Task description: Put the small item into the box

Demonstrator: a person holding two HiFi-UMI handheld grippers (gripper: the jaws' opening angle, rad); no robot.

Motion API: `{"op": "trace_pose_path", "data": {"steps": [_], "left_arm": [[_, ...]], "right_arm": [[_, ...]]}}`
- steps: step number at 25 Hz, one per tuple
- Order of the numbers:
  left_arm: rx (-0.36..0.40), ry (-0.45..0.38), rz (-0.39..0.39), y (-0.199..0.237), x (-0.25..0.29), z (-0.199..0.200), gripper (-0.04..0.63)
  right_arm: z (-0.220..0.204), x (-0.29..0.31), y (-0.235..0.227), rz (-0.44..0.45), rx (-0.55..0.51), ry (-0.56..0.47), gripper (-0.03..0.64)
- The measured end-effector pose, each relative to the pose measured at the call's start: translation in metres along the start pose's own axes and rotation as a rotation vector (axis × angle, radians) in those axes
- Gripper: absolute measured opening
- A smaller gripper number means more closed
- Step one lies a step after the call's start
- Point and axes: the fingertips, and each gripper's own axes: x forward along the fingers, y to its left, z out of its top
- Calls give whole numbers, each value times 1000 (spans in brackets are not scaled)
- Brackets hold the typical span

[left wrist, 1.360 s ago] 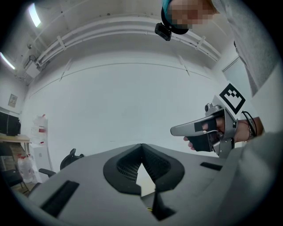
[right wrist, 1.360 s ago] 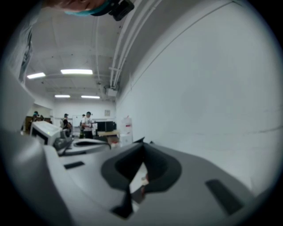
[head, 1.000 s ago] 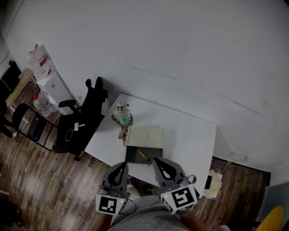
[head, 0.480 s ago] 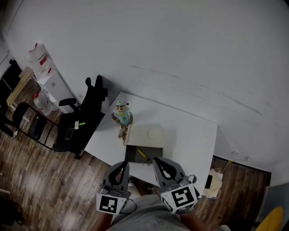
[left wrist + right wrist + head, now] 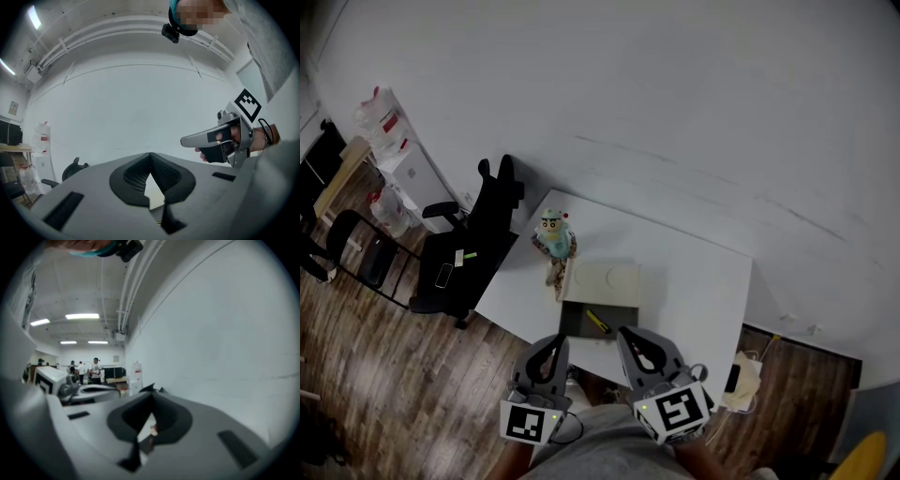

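Yellow item (image 5: 598,322) lies in the box (image 5: 576,324) — our left gripper (image 5: 553,345) and right gripper (image 5: 630,337) are closed, empty; task looks done — next we'd just withdraw.

grey hand-held grippers (image 5: 551,345), grey shirt (image 5: 598,448)

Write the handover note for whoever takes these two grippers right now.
Left gripper: shut, empty, held in front of the body. Right gripper: the same, beside it.
The open dark box sits at the near edge of the white table, its beige lid folded back. A teal toy robot stands next to it.
Done: the small yellow item lies inside the box.
Left: probably nothing, unless the lid needs closing.
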Motion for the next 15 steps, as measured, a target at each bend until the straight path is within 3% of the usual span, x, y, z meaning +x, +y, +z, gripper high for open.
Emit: {"op": "trace_pose_path", "data": {"steps": [15], "left_arm": [[1,3,3,1,-1,-1,31]], "right_arm": [[-3,2,5,14,-10,13,32]]}}
